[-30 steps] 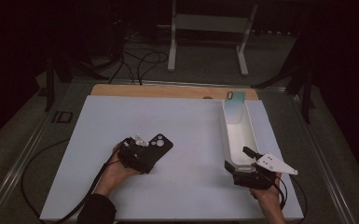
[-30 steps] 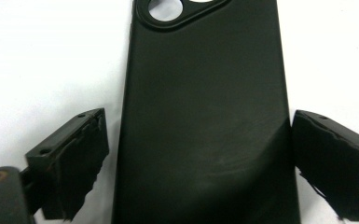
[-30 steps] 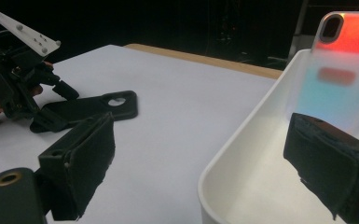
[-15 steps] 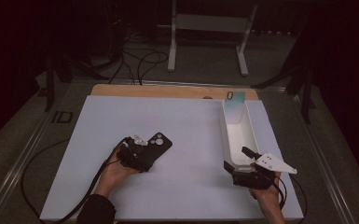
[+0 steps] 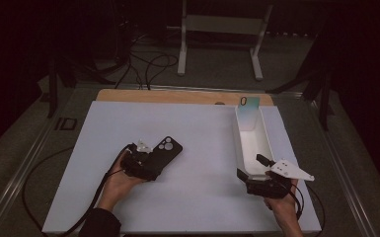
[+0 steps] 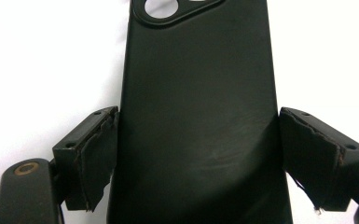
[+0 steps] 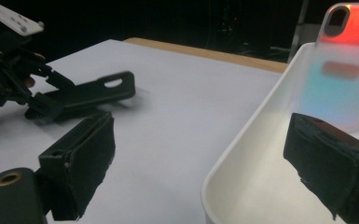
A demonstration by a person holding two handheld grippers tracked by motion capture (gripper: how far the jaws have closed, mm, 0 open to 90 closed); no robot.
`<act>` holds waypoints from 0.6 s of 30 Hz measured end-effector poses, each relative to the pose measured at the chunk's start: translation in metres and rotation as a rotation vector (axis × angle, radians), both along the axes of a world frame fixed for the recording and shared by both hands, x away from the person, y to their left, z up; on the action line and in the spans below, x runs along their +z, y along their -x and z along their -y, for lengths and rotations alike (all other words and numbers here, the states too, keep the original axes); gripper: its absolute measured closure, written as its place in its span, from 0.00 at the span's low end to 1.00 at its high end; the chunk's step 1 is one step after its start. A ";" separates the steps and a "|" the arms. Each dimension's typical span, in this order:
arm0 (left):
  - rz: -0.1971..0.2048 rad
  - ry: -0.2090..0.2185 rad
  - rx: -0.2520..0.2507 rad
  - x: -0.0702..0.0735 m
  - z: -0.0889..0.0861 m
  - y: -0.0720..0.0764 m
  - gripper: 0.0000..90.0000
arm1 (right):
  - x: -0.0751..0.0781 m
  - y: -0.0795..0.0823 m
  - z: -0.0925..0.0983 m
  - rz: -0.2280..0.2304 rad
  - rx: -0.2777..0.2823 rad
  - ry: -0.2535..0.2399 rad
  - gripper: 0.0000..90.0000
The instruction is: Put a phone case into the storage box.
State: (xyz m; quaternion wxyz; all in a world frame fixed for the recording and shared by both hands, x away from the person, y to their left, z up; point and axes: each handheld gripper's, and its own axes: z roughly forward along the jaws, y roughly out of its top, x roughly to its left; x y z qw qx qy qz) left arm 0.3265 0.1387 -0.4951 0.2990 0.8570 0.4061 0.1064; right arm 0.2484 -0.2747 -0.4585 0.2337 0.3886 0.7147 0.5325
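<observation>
A black phone case [image 5: 169, 147] lies on the white table top, camera cutout pointing away from the person. My left gripper [image 5: 150, 160] has just been closing on its near end. In the left gripper view both pads [image 6: 93, 158] press the long edges of the case [image 6: 196, 102]. The right gripper view shows that case [image 7: 98, 91] with its far end slightly off the sheet. My right gripper [image 5: 250, 166] stands open astride the near rim of a long white tray [image 5: 237, 140], one jaw outside and one inside. An iridescent phone case [image 7: 340, 79] leans upright at the tray's far end.
A white sheet [image 5: 202, 128] covers the table, with a wooden strip [image 5: 177, 96] along its far edge. Cables and a white stand's legs [image 5: 217, 44] sit on the floor beyond. Each gripper trails a cable toward the near edge.
The left hand has shifted only slightly at the black case. The right gripper and the tray have kept still.
</observation>
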 end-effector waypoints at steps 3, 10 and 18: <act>0.018 0.017 0.002 0.006 -0.001 0.003 0.18 | 0.001 -0.001 0.000 -0.010 -0.003 0.007 0.10; 0.037 0.037 0.006 0.012 -0.004 0.007 0.18 | 0.005 -0.003 -0.001 -0.029 0.001 0.001 0.10; 0.065 0.081 0.013 0.018 -0.005 0.011 0.17 | 0.009 -0.006 -0.006 -0.067 0.033 -0.002 0.10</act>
